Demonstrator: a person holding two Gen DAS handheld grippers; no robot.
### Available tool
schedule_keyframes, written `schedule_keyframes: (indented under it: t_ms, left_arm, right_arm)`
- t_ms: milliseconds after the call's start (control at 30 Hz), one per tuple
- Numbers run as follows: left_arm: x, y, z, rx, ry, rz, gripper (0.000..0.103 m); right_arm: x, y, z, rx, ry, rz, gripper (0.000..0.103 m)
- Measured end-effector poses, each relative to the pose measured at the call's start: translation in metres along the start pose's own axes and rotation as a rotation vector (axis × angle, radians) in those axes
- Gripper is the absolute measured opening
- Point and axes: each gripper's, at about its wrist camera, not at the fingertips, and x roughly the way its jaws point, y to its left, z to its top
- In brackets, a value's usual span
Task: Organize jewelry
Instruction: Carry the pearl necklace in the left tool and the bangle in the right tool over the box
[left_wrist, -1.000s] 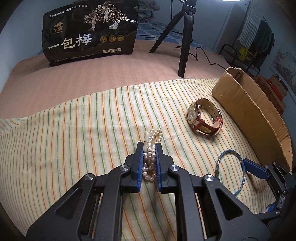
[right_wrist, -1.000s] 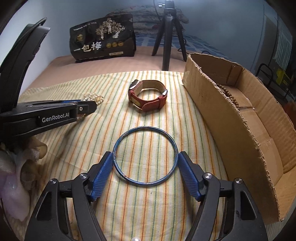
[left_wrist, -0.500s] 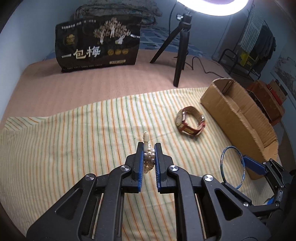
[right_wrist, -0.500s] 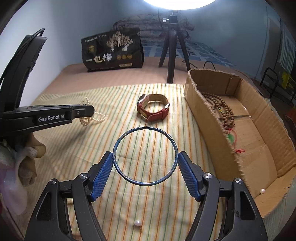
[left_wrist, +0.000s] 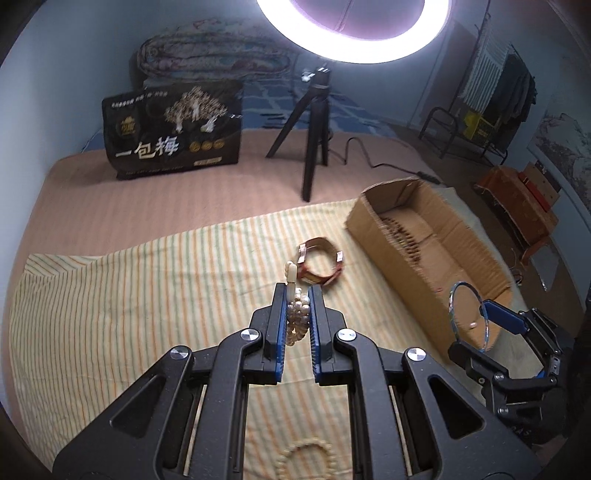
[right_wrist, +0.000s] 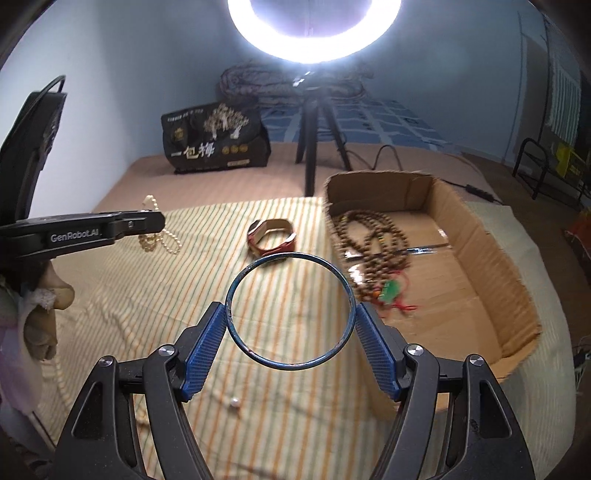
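Observation:
My left gripper (left_wrist: 298, 295) is shut on a pearl necklace (left_wrist: 295, 317), lifted clear of the striped cloth (left_wrist: 147, 295); its loops hang below the same gripper (right_wrist: 162, 221) in the right wrist view as pearl necklace (right_wrist: 160, 242). My right gripper (right_wrist: 290, 314) is shut on a thin blue bangle (right_wrist: 236, 291), its pads pressing both sides, also raised above the cloth. That bangle (left_wrist: 452, 295) and right gripper (left_wrist: 476, 317) show at the left view's right edge. A red-strapped watch (right_wrist: 273, 240) lies on the cloth. The cardboard box (right_wrist: 517, 295) holds a brown bead necklace (right_wrist: 373, 243).
A loose pearl (right_wrist: 233, 403) lies on the cloth under the bangle. A tripod (left_wrist: 314, 140) with a bright ring light (right_wrist: 314, 29) stands behind, next to a black printed bag (left_wrist: 173, 136). A bead ring (left_wrist: 306, 461) lies near the left view's bottom edge.
Both grippers have risen with their loads: the pearl necklace left the cloth and now dangles, the bangle is lifted too. The views pulled back, showing the ring light and box interior.

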Motion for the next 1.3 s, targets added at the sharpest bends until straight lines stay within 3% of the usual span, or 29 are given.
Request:
schedule_keyframes:
  t_ms: [400, 700, 1033, 1300]
  left_arm:
    - [-0.016, -0.070, 0.015, 0.031, -0.025, -0.074, 0.009]
    - [-0.012, -0.116, 0.019, 0.037, -0.033, -0.130, 0.009]
    - [0.006, -0.152, 0.017, 0.035, -0.017, -0.187, 0.009]
    - [0.027, -0.168, 0.017, 0.041, 0.006, -0.216, 0.009]
  right_arm:
    - [-0.045, -0.056, 0.014, 0.044, -0.030, 0.006, 0.071]
    - [-0.054, -0.103, 0.035, 0.087, -0.015, 0.024, 0.071]
    - [-0.040, -0.130, 0.073, 0.036, -0.013, 0.022, 0.071]
    - [0.000, -0.156, 0.089, 0.095, 0.055, 0.074, 0.072]
